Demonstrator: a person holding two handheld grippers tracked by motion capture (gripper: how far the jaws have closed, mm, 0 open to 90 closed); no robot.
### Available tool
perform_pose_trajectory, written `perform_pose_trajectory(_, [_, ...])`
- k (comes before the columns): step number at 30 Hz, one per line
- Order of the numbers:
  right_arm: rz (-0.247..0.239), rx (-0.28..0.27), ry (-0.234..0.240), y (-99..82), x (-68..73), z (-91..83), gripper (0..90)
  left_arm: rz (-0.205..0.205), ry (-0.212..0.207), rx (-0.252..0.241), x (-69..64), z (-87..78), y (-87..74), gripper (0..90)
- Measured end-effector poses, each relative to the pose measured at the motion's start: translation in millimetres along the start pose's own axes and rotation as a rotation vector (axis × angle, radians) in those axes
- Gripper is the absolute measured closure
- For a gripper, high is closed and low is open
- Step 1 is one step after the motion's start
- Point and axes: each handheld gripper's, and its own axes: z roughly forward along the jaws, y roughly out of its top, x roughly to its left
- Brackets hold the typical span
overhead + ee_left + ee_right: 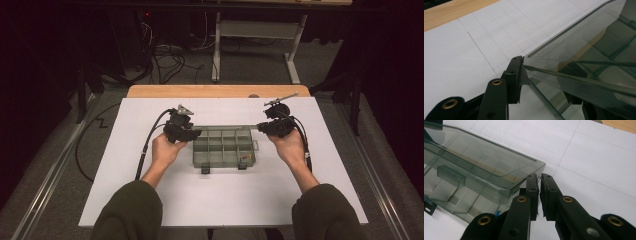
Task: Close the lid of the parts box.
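A grey see-through compartment box lies in the middle of the white board. Its smoky clear lid stands raised over it. My right gripper is at the lid's right corner. In the right gripper view its jaws are nearly together, shut on the corner of the lid, which hangs over the open box. My left gripper is at the lid's left corner. In the left gripper view one black finger touches the edge of the lid. The other finger shows dimly through the plastic.
The white board covers a wooden table. A few small coloured parts lie in a front right compartment. Two black latches hang at the box's front. Cables and a metal stand are on the floor behind.
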Motion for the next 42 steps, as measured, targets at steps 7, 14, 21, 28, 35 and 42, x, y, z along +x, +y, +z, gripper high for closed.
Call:
perform_pose_trajectory(7, [-0.016,0.007,0.008,-1.7,2.5,-3.1,87.3,0.002,0.001,0.0,0.3,2.0,-0.9,55.3])
perform_pose_trajectory(14, [-0.007,0.007,0.023,-5.1,1.2,-3.4,86.6,-0.017,-0.003,0.034,0.8,-2.1,-1.6,51.5])
perform_pose_trajectory(21, [-0.011,0.021,0.022,-8.6,2.6,-0.2,86.7,-0.016,0.015,0.066,1.7,-14.1,-4.4,53.1])
perform_pose_trajectory(28, [-0.02,0.03,0.027,-13.9,3.0,3.0,86.6,-0.041,0.053,0.066,12.2,-25.5,-7.8,55.5])
perform_pose_trajectory(35, [-0.021,0.046,0.028,-22.1,5.4,8.9,86.6,-0.034,0.064,0.028,14.3,-35.6,-4.2,57.7])
perform_pose_trajectory(42, [-0.018,0.05,0.037,-26.4,6.0,12.4,86.6,-0.07,0.1,0.021,22.0,-37.9,1.0,60.4])
